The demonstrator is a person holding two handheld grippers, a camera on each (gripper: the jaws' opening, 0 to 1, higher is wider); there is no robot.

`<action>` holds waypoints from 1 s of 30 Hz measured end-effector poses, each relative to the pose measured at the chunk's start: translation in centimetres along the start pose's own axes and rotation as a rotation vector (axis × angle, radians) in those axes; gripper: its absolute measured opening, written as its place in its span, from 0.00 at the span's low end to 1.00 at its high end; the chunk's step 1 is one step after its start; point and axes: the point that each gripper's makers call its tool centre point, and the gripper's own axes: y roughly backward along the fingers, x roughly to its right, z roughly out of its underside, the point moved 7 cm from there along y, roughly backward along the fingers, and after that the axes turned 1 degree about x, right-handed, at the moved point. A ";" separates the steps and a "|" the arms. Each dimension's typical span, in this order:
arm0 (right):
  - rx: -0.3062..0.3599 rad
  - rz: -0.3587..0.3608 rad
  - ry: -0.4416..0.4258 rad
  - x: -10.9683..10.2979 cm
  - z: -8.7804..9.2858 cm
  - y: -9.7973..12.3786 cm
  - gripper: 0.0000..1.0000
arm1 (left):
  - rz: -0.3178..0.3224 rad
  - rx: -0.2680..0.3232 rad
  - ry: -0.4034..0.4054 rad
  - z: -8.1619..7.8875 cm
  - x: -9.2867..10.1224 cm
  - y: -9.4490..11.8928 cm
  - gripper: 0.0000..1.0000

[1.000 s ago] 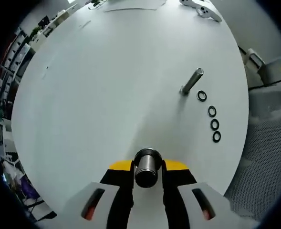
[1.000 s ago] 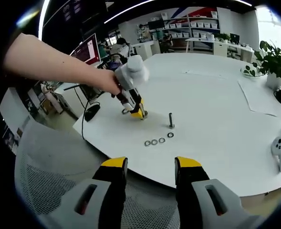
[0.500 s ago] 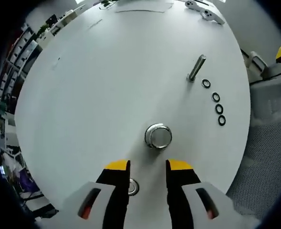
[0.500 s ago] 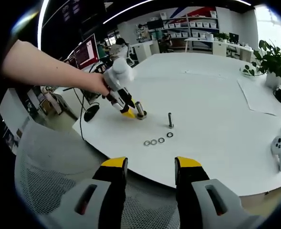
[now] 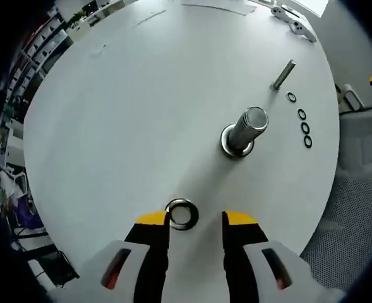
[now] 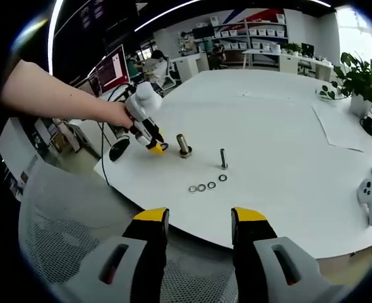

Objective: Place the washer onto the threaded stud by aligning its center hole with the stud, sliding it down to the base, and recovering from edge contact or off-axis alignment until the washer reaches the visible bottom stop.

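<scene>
**Washer lies flat between open jaws as studs stand on white table**

In the left gripper view, the left gripper [image 5: 192,221] is seen at the bottom of the frame with its yellow-tipped jaws parted and nothing held between them. A single washer [image 5: 182,214] lies flat on the white table [image 5: 129,107] just at the jaw tips, in the gap between them; whether it touches either tip cannot be told. Right of centre, one thick threaded stud [image 5: 243,130] stands upright on a flanged base, apart from the washer. Toward the upper right a thinner stud [image 5: 283,74] is seen, with four small dark rings [image 5: 302,114] strung in a line beside it. Two white controllers [image 5: 290,19] are partly cut off at the top edge.

In the right gripper view, the right gripper [image 6: 198,222] is held off the table's near edge, above a mesh chair back [image 6: 59,208], its jaws spread wide and empty. The left gripper [image 6: 149,140] is seen small in the middle left, gripped by a person's hand [image 6: 117,115]; the washer at its tips is too small to make out. The thick stud [image 6: 184,146] and the thin stud [image 6: 223,158] stand near it, and only three or four rings [image 6: 201,187] can be counted at this size. A potted plant [image 6: 361,79] is seen at the right edge.
</scene>
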 end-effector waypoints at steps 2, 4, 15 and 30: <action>-0.003 0.001 0.002 0.0 0.0 0.0 0.42 | -0.006 0.003 0.004 0.0 -0.1 0.1 0.31; -0.003 0.000 0.003 0.0 0.0 0.0 0.42 | -0.015 0.009 0.013 0.0 -0.5 0.2 0.31; -0.003 0.003 0.005 0.0 0.0 0.0 0.42 | 0.013 0.000 0.063 0.1 -1.3 -0.5 0.31; -0.012 0.007 0.005 0.1 0.0 -0.1 0.42 | 0.017 -0.013 0.018 0.2 -1.2 -0.9 0.21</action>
